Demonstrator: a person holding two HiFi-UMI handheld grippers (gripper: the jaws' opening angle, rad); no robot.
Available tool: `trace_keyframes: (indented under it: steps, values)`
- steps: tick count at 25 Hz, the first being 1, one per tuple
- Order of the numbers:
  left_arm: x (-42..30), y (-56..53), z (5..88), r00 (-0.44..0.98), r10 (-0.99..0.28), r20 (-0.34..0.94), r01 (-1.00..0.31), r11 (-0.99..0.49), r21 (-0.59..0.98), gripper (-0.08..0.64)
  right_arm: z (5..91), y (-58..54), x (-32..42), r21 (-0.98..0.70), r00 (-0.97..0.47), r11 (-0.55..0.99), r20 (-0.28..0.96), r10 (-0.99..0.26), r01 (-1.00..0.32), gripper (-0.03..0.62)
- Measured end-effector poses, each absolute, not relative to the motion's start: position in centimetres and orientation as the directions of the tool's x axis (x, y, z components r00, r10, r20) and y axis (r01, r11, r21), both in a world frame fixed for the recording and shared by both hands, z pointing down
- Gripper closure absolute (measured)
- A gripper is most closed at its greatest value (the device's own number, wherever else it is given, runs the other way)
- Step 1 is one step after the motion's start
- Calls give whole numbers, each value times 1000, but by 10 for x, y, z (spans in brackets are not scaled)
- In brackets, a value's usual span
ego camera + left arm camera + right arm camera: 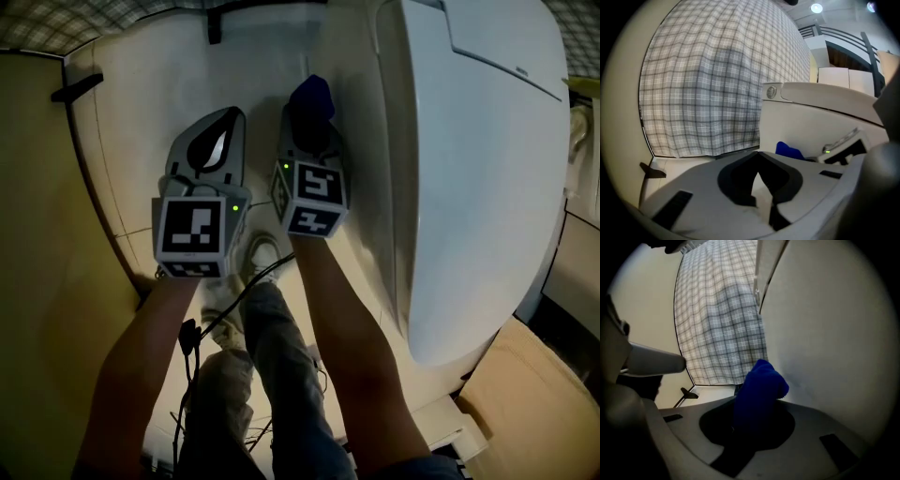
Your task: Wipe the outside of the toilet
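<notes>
The right gripper point(758, 420) has its jaws clamped on a blue cloth point(760, 387), which bunches up past their tips. The toilet point(825, 357) wall stands just right of the jaws, beside the cloth. The left gripper point(759, 157) has its jaws closed, with nothing between them.

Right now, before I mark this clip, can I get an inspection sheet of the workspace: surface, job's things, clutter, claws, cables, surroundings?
Surface: pale floor, left of the toilet in the head view.
Job's things: white toilet, lid down; blue cloth close to its side, contact cannot be told.
Clutter: cardboard near the toilet's rounded end.
Claws: left claw shut, nothing in it; right claw shut on the blue cloth.
Cables: dark cables hang beside the person's legs.
Surroundings: checked curtain ahead of both claws.
</notes>
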State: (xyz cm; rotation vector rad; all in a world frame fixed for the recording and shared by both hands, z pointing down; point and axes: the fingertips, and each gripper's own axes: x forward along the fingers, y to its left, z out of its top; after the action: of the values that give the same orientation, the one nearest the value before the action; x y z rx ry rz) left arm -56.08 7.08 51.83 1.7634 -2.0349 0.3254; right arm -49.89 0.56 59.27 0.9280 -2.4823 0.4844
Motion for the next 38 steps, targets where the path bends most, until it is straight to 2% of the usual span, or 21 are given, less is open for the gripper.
trace_keyframes:
  steps: [6,10,14,18,25,32,38]
  values:
    - [-505,83,525,-21,-874,486,-990,86,113,543,571,95,-407,-168,-658,700,543,-522,-694,518]
    - [-483,100,528,7,-867,499,-991,61,119,542,576,128,-350,-137,-590,650,587,-554,-747,518]
    - [-477,110,533,8,-858,514,-989,68,128,543,584,136,-330,-133,-553,606,592,-586,-784,518]
    - [-487,104,532,-9,-865,501,-989,83,126,543,580,122,-365,-145,-609,652,549,-573,-744,518]
    - [-544,92,552,-89,-855,510,-981,163,103,543,614,44,-477,-169,-689,723,506,-519,-669,518]
    - [-584,65,607,-145,-844,517,-970,225,95,541,697,-20,-546,-163,-633,693,588,-504,-703,518]
    - [-580,48,632,-133,-856,500,-971,214,110,543,733,-35,-543,-134,-600,688,624,-501,-713,518]
